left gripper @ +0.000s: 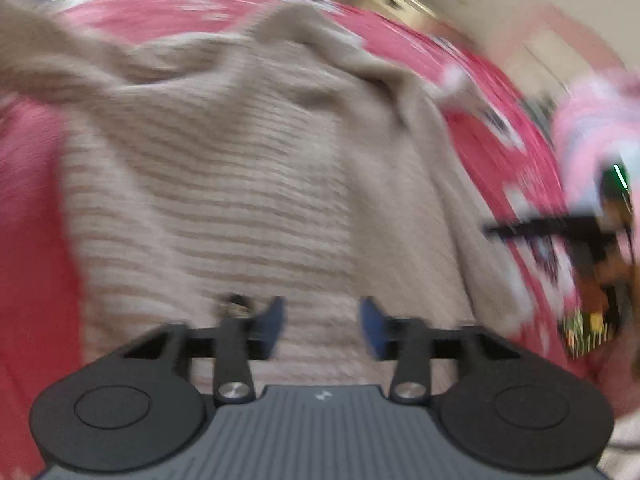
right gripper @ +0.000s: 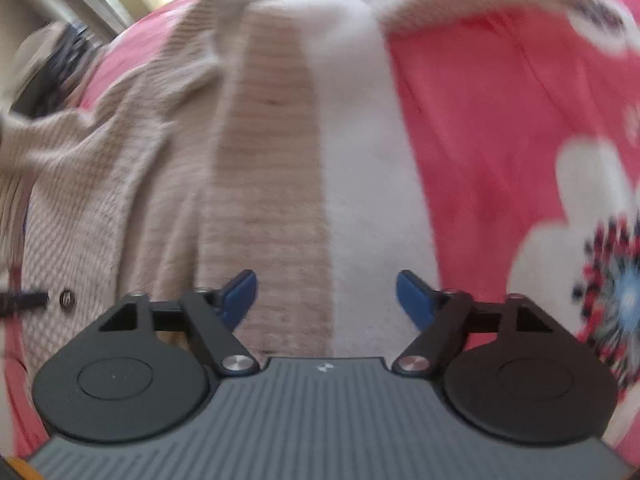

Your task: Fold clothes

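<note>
We look down on a beige knit sweater [left gripper: 248,168] spread over a red floral bedspread [left gripper: 32,200]. Our left gripper [left gripper: 323,326] hangs just above its ribbed front, blue pads apart, nothing between them. Further right, our right gripper [right gripper: 326,294] is spread wide over the sweater's [right gripper: 264,184] lengthwise fold and a white strip [right gripper: 368,168] beside it, empty too. Both views are blurred.

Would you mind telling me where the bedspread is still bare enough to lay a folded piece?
Bare pink bedspread lies right of the beige sweater, up to the flower print. A narrower strip borders the sweater's other side. The middle is covered by knit.
</note>
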